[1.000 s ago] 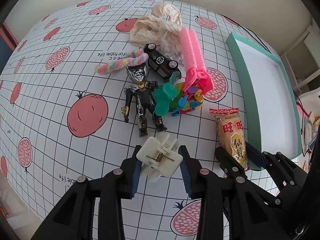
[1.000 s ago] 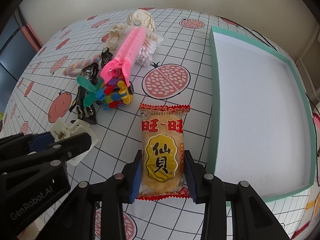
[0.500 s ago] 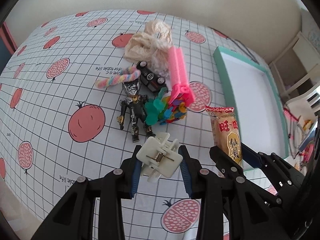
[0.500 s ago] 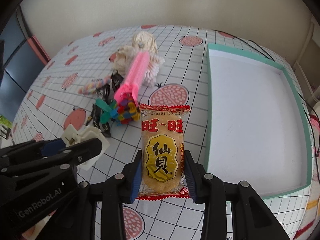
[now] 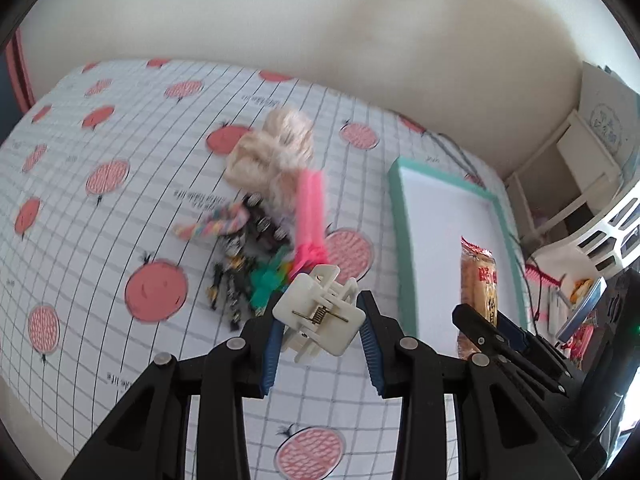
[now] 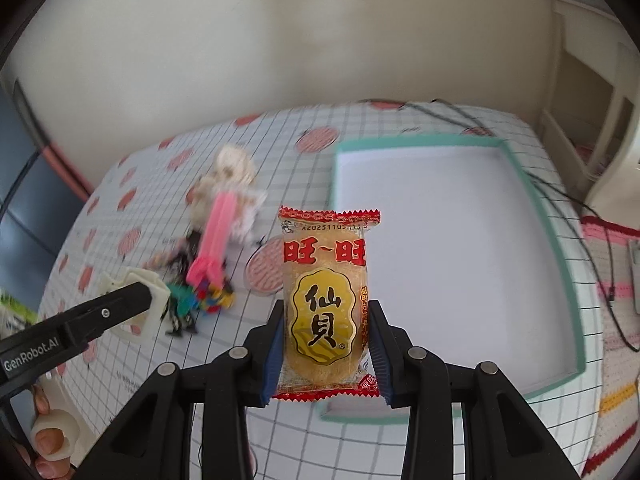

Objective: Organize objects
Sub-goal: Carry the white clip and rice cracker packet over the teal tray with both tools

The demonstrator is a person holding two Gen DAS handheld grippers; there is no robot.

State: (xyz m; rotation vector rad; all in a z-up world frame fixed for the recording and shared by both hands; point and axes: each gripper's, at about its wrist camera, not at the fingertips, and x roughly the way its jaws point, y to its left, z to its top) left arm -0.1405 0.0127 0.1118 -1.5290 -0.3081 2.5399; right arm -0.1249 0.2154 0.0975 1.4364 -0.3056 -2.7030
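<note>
Left gripper (image 5: 320,330): jaws clamped on a white spring hair claw (image 5: 320,320), carried clear of the tablecloth (image 5: 80,200). The claw sits crosswise between the pads, spring outward, so it cannot swing.

Right gripper (image 6: 326,344): jaws closed on the lower half of a rice cracker packet (image 6: 326,300), held upright, label facing the camera; gripped by the sides, presumably to spare the contents.

The teal-rimmed tray (image 6: 532,216) lies ahead and right of the right gripper, empty as far as visible. Judged destination for both items.

Remaining pile, ahead of the left gripper: pink comb (image 5: 310,208), action figure (image 5: 230,280), cream fabric (image 5: 272,148). Blurred; finer detail indeterminate.
</note>
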